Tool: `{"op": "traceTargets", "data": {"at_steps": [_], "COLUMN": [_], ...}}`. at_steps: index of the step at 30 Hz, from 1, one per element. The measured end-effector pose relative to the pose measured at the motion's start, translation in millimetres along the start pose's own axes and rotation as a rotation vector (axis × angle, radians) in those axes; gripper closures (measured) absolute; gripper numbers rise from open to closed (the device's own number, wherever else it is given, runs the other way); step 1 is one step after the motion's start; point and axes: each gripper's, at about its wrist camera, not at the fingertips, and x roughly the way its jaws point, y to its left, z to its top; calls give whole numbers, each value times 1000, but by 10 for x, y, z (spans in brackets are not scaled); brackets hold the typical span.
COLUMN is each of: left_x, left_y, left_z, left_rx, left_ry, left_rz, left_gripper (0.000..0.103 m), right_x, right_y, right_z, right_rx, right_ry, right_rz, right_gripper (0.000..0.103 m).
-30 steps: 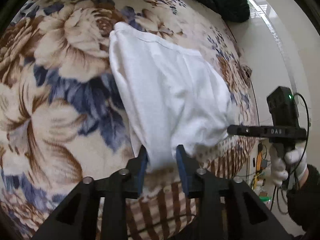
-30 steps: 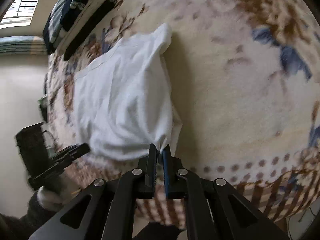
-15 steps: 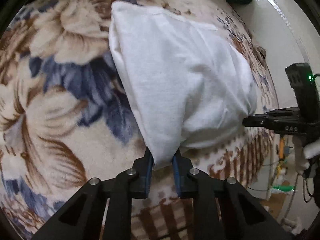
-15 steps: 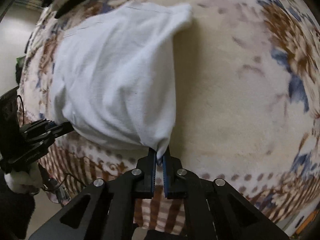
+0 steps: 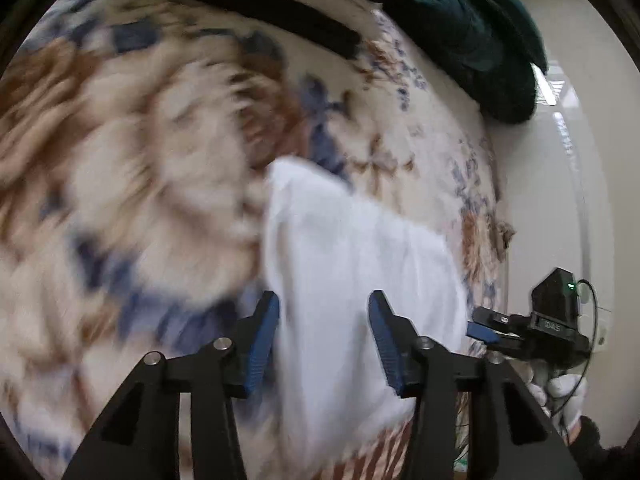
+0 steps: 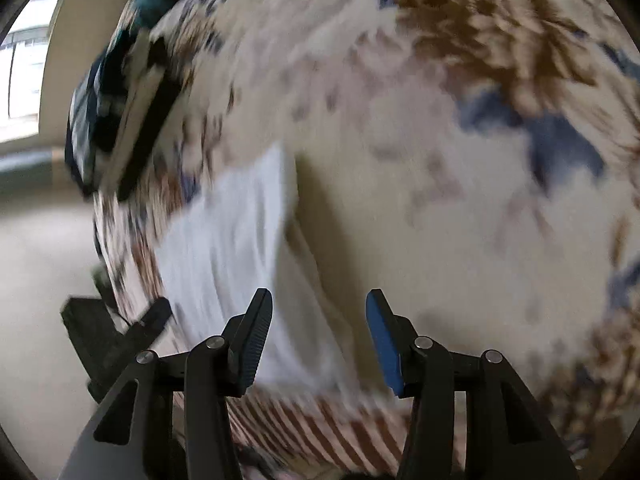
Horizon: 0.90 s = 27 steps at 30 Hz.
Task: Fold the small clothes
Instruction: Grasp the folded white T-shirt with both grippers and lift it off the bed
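A small white garment [image 5: 352, 272] lies folded on the floral blanket [image 5: 132, 184] near the bed's front edge; both views are blurred by motion. My left gripper [image 5: 324, 320] hovers over its near edge with jaws opening; the cloth shows between the blue pads [image 5: 262, 340] but they do not press it. My right gripper [image 6: 318, 320] is likewise opening over the garment [image 6: 228, 248] at its right side, pads clear of the cloth. The right gripper [image 5: 480, 322] appears at the cloth's right edge, held by a white-gloved hand [image 5: 560, 392]. The left gripper [image 6: 120, 332] shows at lower left.
A pile of dark teal clothes [image 5: 480, 28] and a black strip [image 5: 240, 0] lie at the far side of the bed. Folded dark and striped clothes [image 6: 112, 100] are stacked at the upper left. The blanket's striped border [image 6: 320, 420] hangs over the near edge; pale floor [image 5: 560, 200] lies beyond.
Both grippers, earlier shut on the garment's lower corners, have let go and opened. Both have drawn back toward the near edge, and the white cloth has dropped onto the blanket.
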Motion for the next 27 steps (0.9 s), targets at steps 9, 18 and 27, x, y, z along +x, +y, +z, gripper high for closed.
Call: {"op": "traceTargets", "data": {"at_steps": [9, 18, 27], "left_x": [-53, 285, -263], "left_y": [-150, 118, 511], "left_z": [300, 527, 52], "left_rx": [78, 40, -250], "left_ry": [-90, 2, -99], "left_rz": [63, 107, -124], "left_gripper": [102, 101, 35], "right_x": [-6, 141, 40], "right_y": [496, 462, 70], "right_z": [72, 182, 105], "right_rx": [-93, -92, -32], "right_ry": [-173, -164, -45], "right_rz": [-85, -151, 23], "right_gripper": [101, 101, 47]}}
